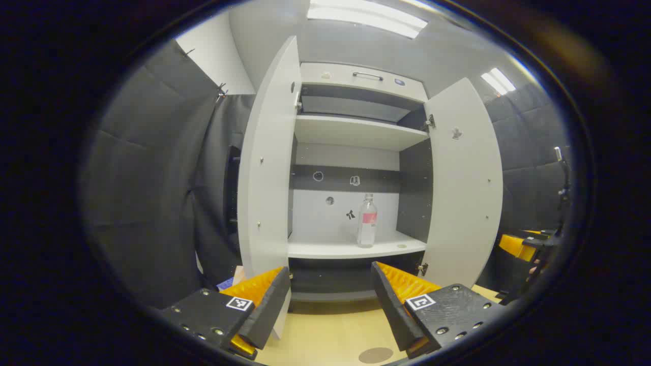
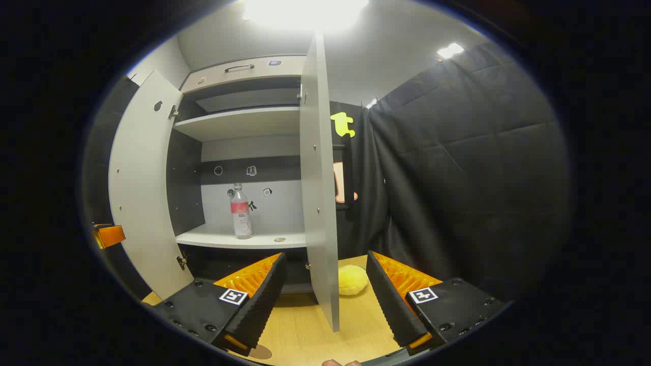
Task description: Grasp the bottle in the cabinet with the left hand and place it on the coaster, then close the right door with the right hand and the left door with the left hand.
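left door (image 1: 264,168): swung wide open, standing at the left of the cabinet (image 1: 356,76) in the left gripper view; seen again at the left of the right gripper view.
left gripper (image 1: 330,300): released, jaws spread wide, nothing between them; hovering over the bench (image 1: 325,330), well short of the cabinet front.
coaster (image 1: 376,355): round, dark, flat on the bench near its front edge, just below the left gripper's right-hand finger; bare on top.
shelf (image 1: 325,250): lower white one, carrying the bottle.
bottle (image 1: 367,220): upright, clear with a pink label and pale cap, right of the shelf's centre, set back from its front edge, close to the back wall; well apart from both grippers.
right door (image 1: 465,183): open too; in the right gripper view seen nearly edge-on, running down between the fingers.
right gripper (image 2: 325,300): released, jaws wide apart, straddling the door's edge without visible contact, grasping nothing.
yellow ball (image 2: 352,280): soft-looking, on the bench just right of the right door's bottom edge.
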Demonstrator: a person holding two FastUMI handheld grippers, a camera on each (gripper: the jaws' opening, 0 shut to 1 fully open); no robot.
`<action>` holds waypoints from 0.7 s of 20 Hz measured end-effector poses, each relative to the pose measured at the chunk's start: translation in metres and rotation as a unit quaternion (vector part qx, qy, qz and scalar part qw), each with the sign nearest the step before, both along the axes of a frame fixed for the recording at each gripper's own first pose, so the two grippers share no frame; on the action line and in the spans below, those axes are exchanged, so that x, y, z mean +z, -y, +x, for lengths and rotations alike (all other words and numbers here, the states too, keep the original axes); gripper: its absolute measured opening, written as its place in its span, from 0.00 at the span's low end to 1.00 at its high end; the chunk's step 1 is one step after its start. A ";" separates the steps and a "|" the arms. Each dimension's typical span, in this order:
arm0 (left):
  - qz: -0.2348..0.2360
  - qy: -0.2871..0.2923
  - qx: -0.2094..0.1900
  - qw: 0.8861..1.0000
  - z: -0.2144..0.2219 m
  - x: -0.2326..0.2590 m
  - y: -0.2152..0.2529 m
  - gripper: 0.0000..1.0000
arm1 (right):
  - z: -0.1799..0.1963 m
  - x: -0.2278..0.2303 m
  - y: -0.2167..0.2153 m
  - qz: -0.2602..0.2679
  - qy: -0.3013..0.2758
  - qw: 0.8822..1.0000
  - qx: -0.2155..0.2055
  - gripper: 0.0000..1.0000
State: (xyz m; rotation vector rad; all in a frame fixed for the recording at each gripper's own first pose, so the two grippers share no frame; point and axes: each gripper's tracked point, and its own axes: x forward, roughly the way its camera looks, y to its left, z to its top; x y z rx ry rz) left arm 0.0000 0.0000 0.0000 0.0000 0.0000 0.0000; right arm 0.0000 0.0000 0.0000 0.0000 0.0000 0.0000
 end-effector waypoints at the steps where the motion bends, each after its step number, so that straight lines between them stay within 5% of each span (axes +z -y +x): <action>1: 0.000 -0.002 -0.002 1.000 0.001 -0.002 0.001 0.99 | -0.001 -0.001 -0.001 0.000 -0.002 1.000 0.001 0.99; 9: 0.018 -0.012 -0.010 1.000 -0.005 -0.013 0.005 0.87 | -0.005 0.000 -0.002 0.003 -0.003 1.000 -0.007 0.99; 14: 0.005 -0.023 -0.028 0.999 0.000 -0.025 0.016 0.99 | -0.011 -0.004 0.005 0.000 -0.010 1.000 -0.021 0.95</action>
